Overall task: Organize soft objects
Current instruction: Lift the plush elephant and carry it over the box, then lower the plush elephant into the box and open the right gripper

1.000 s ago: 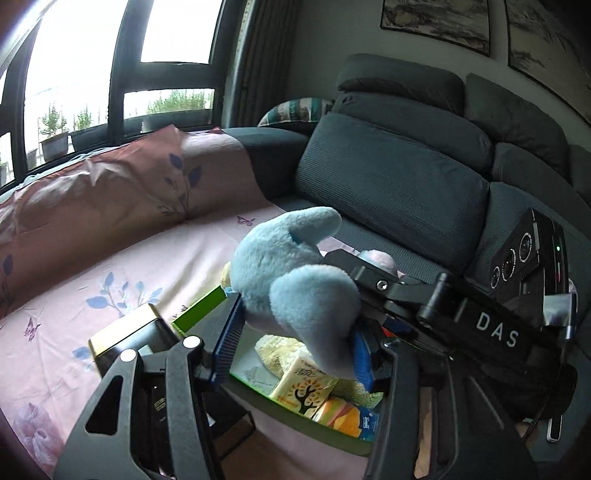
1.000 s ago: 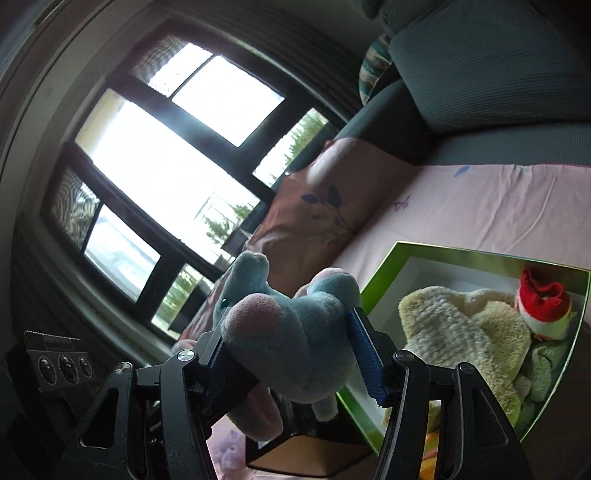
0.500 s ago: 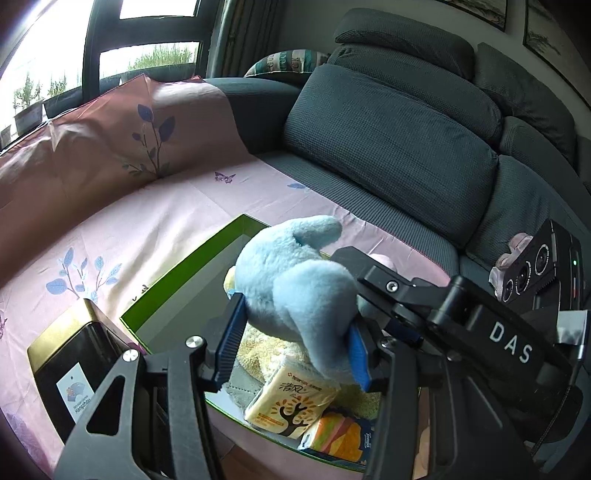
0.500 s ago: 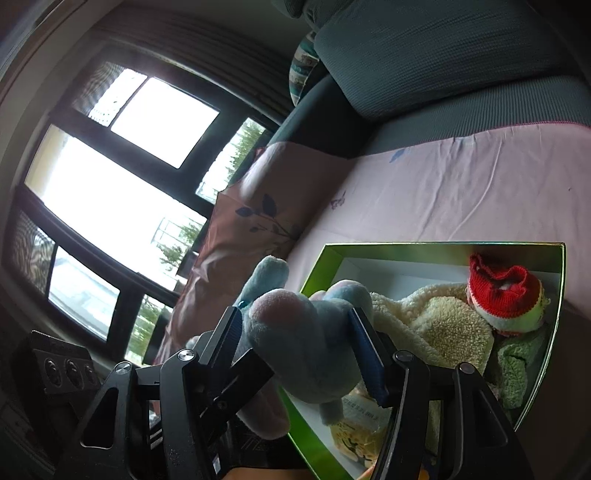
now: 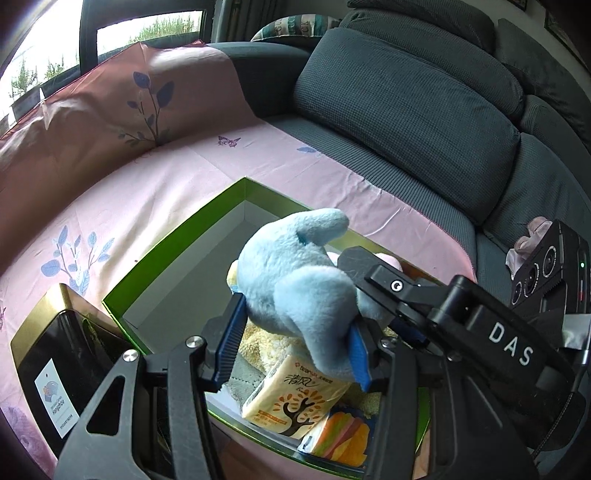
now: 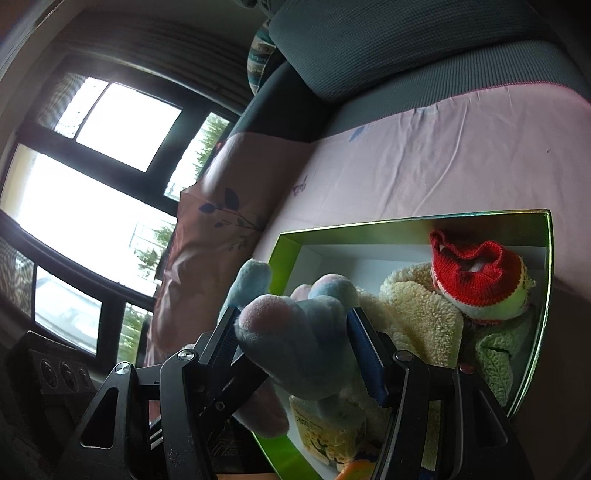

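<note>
Item 1: blue plush toy (image 5: 295, 291), pale blue w/ pink-tipped paws; held over green box (image 5: 173, 254), above its near-right part; gripped by both tools at once.

Item 2: left gripper (image 5: 291, 343); blue pads clenched on toy's lower body, fabric bulging between them; seen from left wrist cam.

Item 3: right gripper (image 6: 295, 343); pads pressed on toy from both sides, grasping it; its black body also shows in left cam at right, marked DAS (image 5: 511, 349).

Item 4: green box, open top, white inside; sits on pink sheet (image 5: 177, 177); far-left part of box floor bare.

Contents, near/right end:
- cream fleece item (image 6: 421, 317), under toy;
- red knit hat (image 6: 469, 277), on fleece, at far-right corner per right cam;
- green fleece piece (image 6: 495, 350), just beside the hat, against right wall;
- tissue pack (image 5: 295, 395), yellow w/ tree print, leaning at near edge, just below toy;
- 2nd small pack (image 5: 343, 434), orange/multicolour, touching tissue pack on its right.

Item 5: black tin (image 5: 62, 365), gold rim, white label; on sheet just left of box.

Item 6: grey sofa cushions (image 5: 406, 110), far right; striped pillow (image 5: 284, 29) far back; window (image 6: 74, 184) at left in right cam.
</note>
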Available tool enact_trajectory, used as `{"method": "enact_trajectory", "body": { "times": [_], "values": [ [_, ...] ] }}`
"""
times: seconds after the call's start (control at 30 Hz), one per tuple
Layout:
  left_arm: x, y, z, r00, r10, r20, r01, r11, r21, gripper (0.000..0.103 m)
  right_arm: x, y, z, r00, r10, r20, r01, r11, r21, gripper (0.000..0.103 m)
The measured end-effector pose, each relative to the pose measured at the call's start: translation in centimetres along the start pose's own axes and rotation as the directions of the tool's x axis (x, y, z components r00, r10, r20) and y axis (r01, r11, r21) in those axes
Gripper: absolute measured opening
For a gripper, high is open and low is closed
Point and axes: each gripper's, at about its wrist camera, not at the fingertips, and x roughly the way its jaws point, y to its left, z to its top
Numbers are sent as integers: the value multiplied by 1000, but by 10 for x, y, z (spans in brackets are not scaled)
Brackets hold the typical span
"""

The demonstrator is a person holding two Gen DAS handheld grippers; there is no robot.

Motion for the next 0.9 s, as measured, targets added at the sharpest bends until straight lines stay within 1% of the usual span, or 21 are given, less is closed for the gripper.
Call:
{"method": "enact_trajectory", "body": {
  "times": [0.03,0.1,0.17,0.33,0.4,0.47,0.53,0.6,0.67,0.77,0.9],
  "values": [
    [3,0,0,1000,8,-18,-8,1000,-2,48,1,-1,0,1000,-16,-6,16,1000,0,62],
    [7,0,-1,999,2,-49,-3,1000,-11,48,2,-5,0,999,-21,-25,22,1000,14,62],
    [7,1,-1,998,-4,-55,3,1000,-20,49,1,-7,1,1000,-13,-22,13,1000,20,62],
    [6,2,-1,997,7,-74,-9,999,-33,51,0,-6,1,1000,-8,-20,9,1000,22,62],
    [2,3,-1,997,17,-74,-20,999,-41,54,-3,-5,0,1000,-7,-17,7,1000,17,62],
    [-5,2,-1,997,40,-59,-42,998,-38,61,-7,-1,1,1000,1,-3,-1,1000,0,62],
    [-14,1,-2,997,62,-40,-64,998,-29,64,-11,2,1,1000,0,12,0,1000,-20,62],
    [-25,2,-4,998,58,-21,-59,998,-27,65,-16,4,0,1000,3,20,-3,1000,-22,62],
    [-36,4,-7,999,48,-5,-49,998,-37,71,-20,6,-1,1000,8,29,-7,1000,-27,62],
    [-58,9,-14,998,50,34,-48,997,-58,76,-25,8,-3,999,13,42,-11,999,-32,62],
    [-94,20,-29,994,58,98,-48,994,-98,79,-30,12,-7,999,-3,47,5,999,-45,62]
  ]
}}
